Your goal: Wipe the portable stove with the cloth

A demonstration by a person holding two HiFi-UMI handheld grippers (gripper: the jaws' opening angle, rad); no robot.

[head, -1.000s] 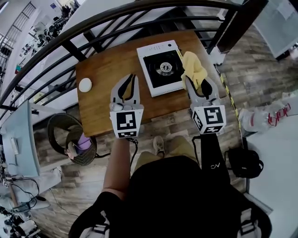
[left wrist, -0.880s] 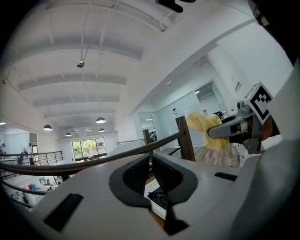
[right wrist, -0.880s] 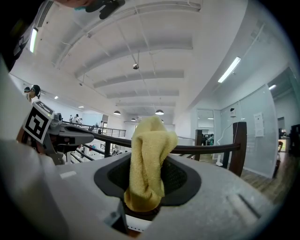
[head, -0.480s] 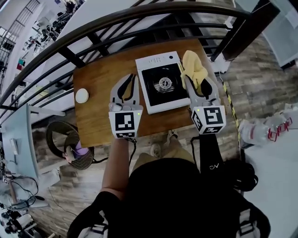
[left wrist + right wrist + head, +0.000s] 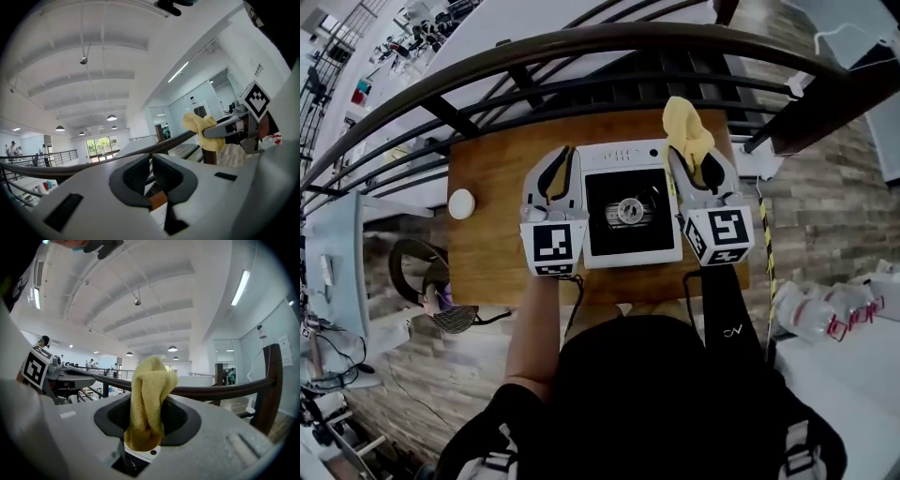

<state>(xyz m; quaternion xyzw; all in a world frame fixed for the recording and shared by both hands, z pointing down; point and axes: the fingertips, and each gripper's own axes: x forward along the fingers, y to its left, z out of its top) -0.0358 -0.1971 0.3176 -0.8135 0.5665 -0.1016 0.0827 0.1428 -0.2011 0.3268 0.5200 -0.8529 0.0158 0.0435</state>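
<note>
wooden worktop (image 5: 497, 159) sat against a dark curved railing (image 5: 581, 42), with brick-pattern floor around it. portable stove (image 5: 630, 225) lay flat near the middle-right of the worktop, white body, black top, round burner (image 5: 630, 211) in the centre. nothing touched it. yellow cloth (image 5: 686, 131) was bunched and pinched in the right hand-held gripper (image 5: 696, 157), jaws clamped on a fold and most of the cloth poking out past the tips. in the head view it showed by the stove's far right corner; height above it could not be told. left hand-held gripper (image 5: 555, 167) was over the worktop just beside the stove's left edge, jaws all but together, nothing in them. small white round thing (image 5: 461, 203) lay well apart to the left.

risks, judged:
- grip looked narrow, so dragging across the top could pull the cloth free.
- loose folds could snag on the burner.
- the stove was unbraced, so a hard wipe could shove it toward the near edge unless the left one steadied it.
</note>
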